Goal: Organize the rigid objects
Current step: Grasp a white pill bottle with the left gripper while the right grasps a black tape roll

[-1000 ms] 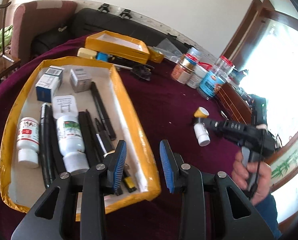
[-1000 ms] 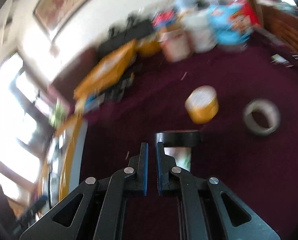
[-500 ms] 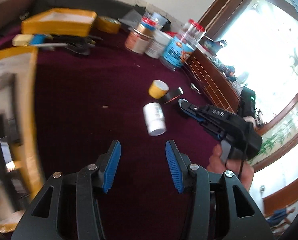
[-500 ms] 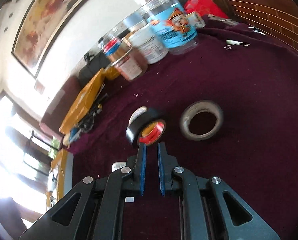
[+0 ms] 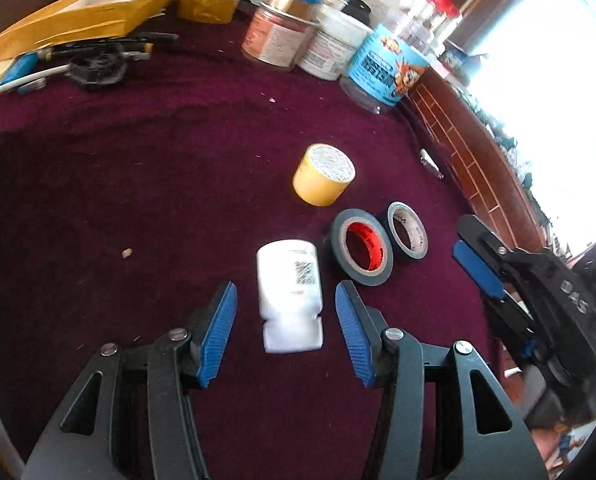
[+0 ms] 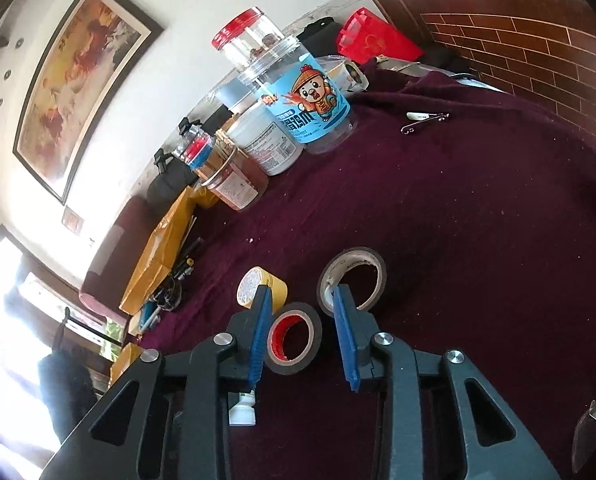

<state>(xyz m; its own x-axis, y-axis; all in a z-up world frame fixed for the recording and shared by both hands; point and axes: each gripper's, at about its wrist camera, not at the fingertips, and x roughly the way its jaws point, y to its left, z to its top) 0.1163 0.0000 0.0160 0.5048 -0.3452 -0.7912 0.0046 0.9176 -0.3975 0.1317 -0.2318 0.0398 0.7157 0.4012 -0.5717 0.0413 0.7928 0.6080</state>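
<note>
Left wrist view looks steeply down on the maroon worktop [image 5: 146, 208]. The left claw [image 5: 286, 330] is tipped downward, its jaws opening, with the white bottle [image 5: 290, 292] lying on its side between the blue pads but clear of both. Just right of the bottle leans the black tape roll with the red core [image 5: 361, 254], touching a second dark tape roll [image 5: 407, 232]. Beyond the bottle stands a yellow-sided roll [image 5: 323, 174]; farther still are the jars [image 5: 381, 72] and a yellow tray [image 5: 86, 12]. This view alone shows the right claw [image 5: 475, 270] from the side, right of the tapes, pointing towards them.

Right wrist view has the right claw [image 6: 303, 338] angled down more gently, its jaws opening; the red-core roll [image 6: 294, 338] sits between the pads, gripped by neither. Only here do a framed painting [image 6: 78, 80] and brick wall [image 6: 537, 64] show, and only the bottle's cap [image 6: 242, 410] peeks out below the claw.
</note>
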